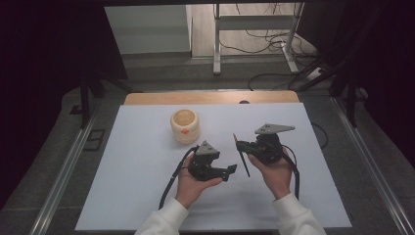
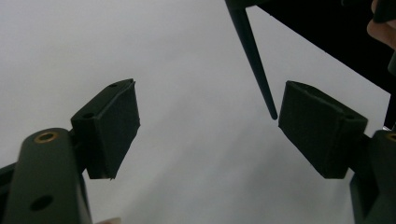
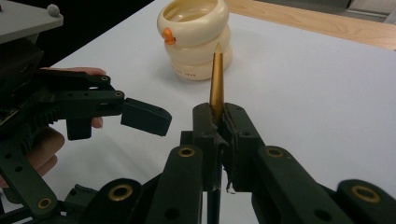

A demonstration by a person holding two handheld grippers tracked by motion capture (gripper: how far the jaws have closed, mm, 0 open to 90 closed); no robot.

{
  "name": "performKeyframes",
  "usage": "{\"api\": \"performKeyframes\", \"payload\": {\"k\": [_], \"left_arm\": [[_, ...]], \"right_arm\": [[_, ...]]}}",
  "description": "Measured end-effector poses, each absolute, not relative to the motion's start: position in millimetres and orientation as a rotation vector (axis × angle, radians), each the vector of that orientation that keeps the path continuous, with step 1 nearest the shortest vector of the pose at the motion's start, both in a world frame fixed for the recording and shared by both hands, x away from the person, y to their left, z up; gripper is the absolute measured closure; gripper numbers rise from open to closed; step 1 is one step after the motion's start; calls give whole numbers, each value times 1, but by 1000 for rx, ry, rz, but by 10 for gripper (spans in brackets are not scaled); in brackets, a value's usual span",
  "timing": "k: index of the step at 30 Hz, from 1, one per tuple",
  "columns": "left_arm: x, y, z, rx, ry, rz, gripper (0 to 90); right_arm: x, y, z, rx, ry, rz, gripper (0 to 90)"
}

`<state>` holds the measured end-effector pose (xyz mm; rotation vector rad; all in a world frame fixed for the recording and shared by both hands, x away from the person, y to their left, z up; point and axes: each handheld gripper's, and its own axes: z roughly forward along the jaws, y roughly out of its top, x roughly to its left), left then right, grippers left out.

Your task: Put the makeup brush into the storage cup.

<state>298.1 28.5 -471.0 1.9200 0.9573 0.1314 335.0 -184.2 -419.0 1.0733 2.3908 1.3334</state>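
Note:
My right gripper (image 1: pixel 241 145) is shut on a thin pointed stick (image 1: pixel 242 156), pen-like, held near its middle. In the right gripper view the stick's golden tapered end (image 3: pixel 216 77) rises out of the shut right gripper (image 3: pixel 217 112). Its dark lower end (image 2: pixel 257 60) hangs between the wide-apart jaws of my left gripper (image 2: pixel 205 116), close beside one pad (image 2: pixel 317 130); I cannot tell if they touch. The left gripper (image 1: pixel 229 172) is open and holds nothing. A cream duck-faced cup (image 1: pixel 185 126) (image 3: pixel 198 37) stands upright farther back on the white mat.
A white mat (image 1: pixel 147 186) covers the table, with a wooden strip (image 1: pixel 210 97) along its far edge. Cables trail from both grippers. Beyond the table are metal desk legs (image 1: pixel 217 44) and floor cables. Dark curtains stand on both sides.

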Motion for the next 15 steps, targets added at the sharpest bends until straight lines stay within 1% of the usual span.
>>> {"api": "performKeyframes", "payload": {"k": [15], "left_arm": [[306,12,-472,1895,956,117,236]], "right_arm": [[335,-184,-420,1067,2385,1333,849]]}}
